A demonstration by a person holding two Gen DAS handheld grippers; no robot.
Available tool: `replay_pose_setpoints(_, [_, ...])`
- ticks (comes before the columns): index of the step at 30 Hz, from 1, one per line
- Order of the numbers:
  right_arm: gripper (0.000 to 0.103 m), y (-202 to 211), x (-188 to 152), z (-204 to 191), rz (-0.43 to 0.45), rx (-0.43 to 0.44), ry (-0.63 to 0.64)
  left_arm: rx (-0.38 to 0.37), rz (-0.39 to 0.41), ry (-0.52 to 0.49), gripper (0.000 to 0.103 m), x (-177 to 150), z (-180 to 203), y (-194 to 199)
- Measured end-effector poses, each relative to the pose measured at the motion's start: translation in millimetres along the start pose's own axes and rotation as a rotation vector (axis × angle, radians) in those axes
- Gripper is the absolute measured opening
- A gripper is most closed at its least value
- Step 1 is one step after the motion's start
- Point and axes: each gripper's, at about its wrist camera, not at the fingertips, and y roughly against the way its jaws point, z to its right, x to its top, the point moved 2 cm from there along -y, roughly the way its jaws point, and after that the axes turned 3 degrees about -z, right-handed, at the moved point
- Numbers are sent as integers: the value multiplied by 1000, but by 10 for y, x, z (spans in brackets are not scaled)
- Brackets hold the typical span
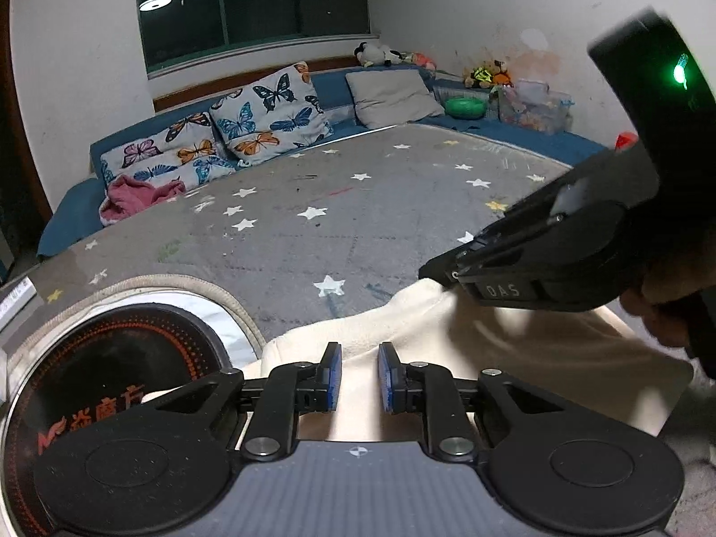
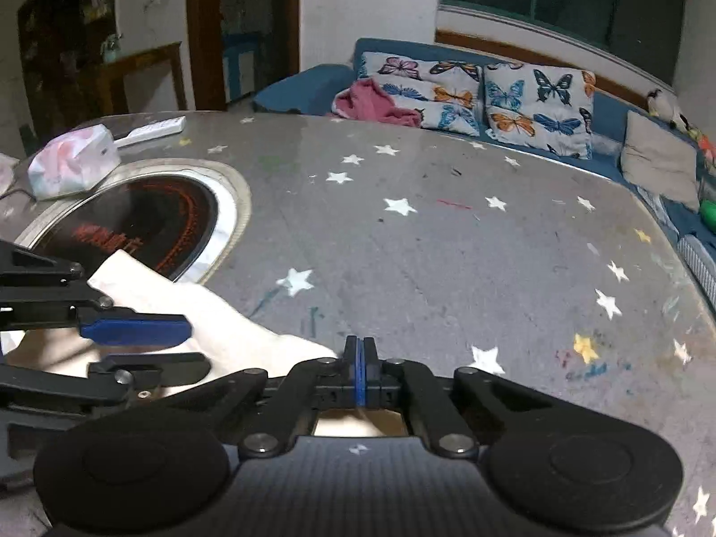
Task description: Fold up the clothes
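A cream-white garment (image 1: 514,349) lies on the near part of the grey star-patterned table (image 1: 358,223). My left gripper (image 1: 359,373) is open, its blue pads either side of a fold of the cloth, just above it. My right gripper (image 2: 360,369) is shut on the garment's far edge; in the left wrist view it (image 1: 441,279) pinches a raised corner of the cloth. The garment also shows in the right wrist view (image 2: 215,313), with my left gripper (image 2: 147,344) over it at left.
A round inset hotplate (image 2: 147,228) sits in the table at left, a tissue pack (image 2: 74,165) and a remote (image 2: 152,129) beyond it. A blue sofa (image 1: 331,89) with butterfly pillows (image 1: 268,112), a pink cloth (image 1: 134,197) and toys lines the far side.
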Motion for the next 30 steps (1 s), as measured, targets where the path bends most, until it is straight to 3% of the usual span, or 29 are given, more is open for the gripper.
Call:
replay_pose_setpoints(5, [3, 231, 40, -15, 46, 31, 12, 1, 4, -2, 22, -6, -9, -18])
replay_pose_setpoints(10, [4, 327, 11, -194, 36, 129, 71, 4, 7, 6, 23, -8, -2, -28])
replay_pose_setpoints(14, [4, 145, -37, -196, -11, 133, 65, 5, 11, 13, 24, -14, -4, 13])
replay_pose_setpoints(20, [6, 402, -12, -110, 30, 94, 54, 21, 40, 31, 25, -73, -42, 259])
replay_pose_setpoints(26, [8, 709, -239, -150, 29, 120, 91, 84, 38, 38, 29, -299, -82, 532])
replay_pose_setpoints(30, [11, 672, -413, -186, -1, 108, 114, 143, 25, 47, 33, -458, -145, 627])
